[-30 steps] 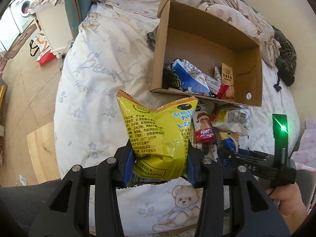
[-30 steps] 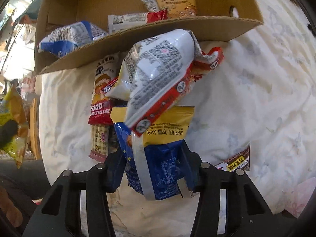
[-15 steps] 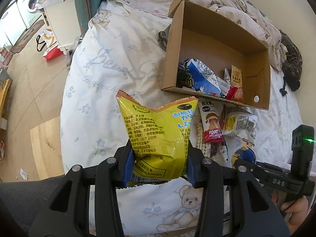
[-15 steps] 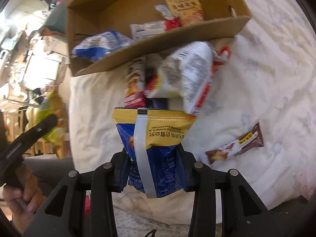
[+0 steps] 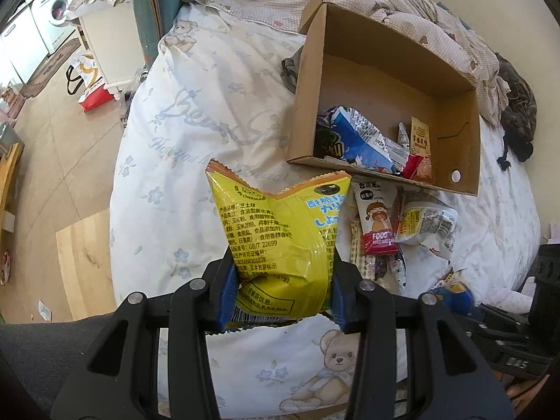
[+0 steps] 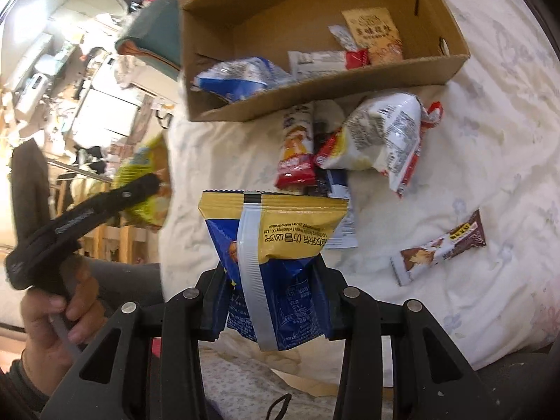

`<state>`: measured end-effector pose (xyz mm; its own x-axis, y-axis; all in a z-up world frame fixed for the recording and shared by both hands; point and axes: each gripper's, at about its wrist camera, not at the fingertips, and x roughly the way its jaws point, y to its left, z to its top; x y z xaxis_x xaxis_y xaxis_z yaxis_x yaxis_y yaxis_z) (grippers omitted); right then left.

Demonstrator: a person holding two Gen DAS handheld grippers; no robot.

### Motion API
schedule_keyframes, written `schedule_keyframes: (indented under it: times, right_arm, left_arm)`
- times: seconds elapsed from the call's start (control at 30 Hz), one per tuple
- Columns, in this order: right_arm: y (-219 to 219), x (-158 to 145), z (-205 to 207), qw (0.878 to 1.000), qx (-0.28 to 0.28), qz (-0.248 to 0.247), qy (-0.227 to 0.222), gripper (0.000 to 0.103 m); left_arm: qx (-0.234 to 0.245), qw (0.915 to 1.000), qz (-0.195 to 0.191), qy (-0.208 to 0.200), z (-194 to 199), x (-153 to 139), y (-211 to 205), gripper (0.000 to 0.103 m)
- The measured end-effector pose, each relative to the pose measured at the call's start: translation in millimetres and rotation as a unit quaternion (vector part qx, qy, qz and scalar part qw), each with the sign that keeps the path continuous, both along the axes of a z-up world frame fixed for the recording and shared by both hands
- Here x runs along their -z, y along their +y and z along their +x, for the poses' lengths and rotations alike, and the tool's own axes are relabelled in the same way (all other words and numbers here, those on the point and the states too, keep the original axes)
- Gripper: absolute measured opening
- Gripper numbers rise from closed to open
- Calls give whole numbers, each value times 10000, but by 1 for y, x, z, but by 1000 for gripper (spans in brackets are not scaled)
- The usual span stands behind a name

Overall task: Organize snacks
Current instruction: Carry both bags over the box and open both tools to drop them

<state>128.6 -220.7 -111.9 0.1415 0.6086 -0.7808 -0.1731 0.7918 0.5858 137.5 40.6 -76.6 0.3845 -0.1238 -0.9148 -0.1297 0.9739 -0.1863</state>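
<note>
right wrist: right hand-held gripper point(image 6: 271, 301) clamped on blue bag point(image 6: 273, 266), left on yellow bag point(image 5: 280, 241); next, carry to box point(image 6: 315, 105).

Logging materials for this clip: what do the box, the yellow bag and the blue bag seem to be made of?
Box: plain brown cardboard, matte, with folded flaps and raw cut edges.
Yellow bag: thin glossy plastic film, probably; it creases, shines, and has a crimped top seal.
Blue bag: similar glossy film, with a silvery back seam suggesting a foil-lined inside.
</note>
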Motion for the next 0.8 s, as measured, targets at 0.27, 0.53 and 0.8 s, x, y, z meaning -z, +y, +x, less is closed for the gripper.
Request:
schedule_keyframes:
  times: [0.27,0.53,0.8]
  right_arm:
    - [-9,-36,4,9939,346,631,-834,41]
    - [-25,-48,10,9894,753,666,-1052,41]
    - [-52,-71,23,9810,1234,392,-1443,41]
  left_arm:
    - [-135,9993,-56,-334,-3,-12,7,39]
    - [-244,9970,-88,-729,-7,-28,11,39]
    - [-140,9957,-289,-873,-1,-46,9,39]
